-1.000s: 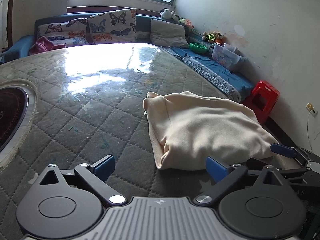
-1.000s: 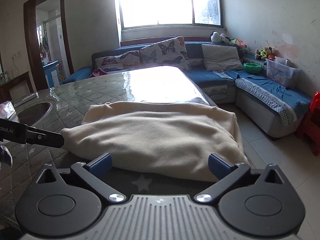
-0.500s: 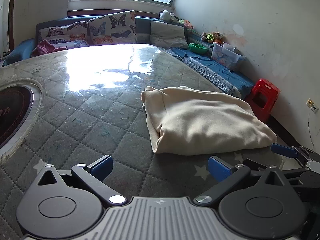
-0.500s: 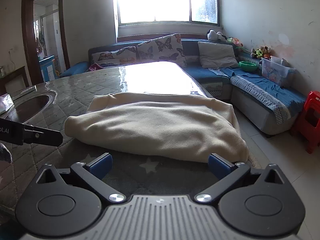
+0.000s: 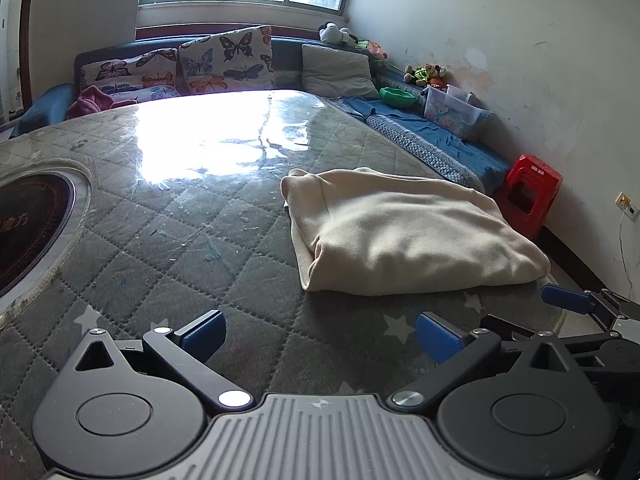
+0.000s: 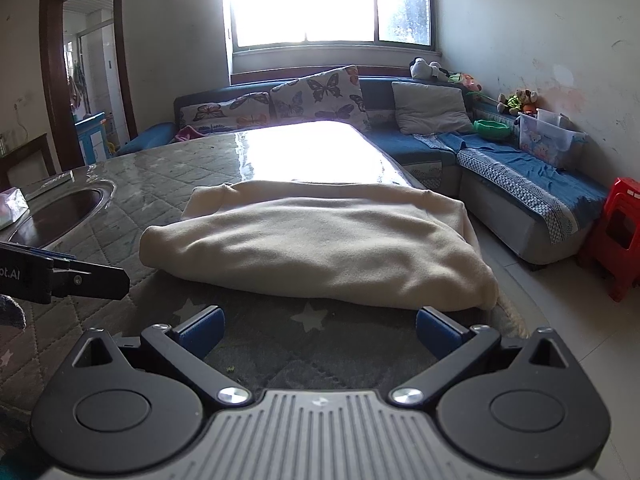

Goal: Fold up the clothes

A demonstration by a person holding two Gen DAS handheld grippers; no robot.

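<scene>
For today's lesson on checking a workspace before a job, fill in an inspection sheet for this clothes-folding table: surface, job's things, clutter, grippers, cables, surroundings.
Surface: quilted table under a glossy clear cover, window glare on the far half; round inset cooktop at the left.
Job's things: cream garment, folded, lying flat near the table's right edge.
Clutter: tissue pack by the cooktop.
Grippers: left gripper and right gripper both open, empty, short of the garment.
Cables: wall cord below a socket.
Surroundings: blue sofa, butterfly cushions, red stool.
</scene>
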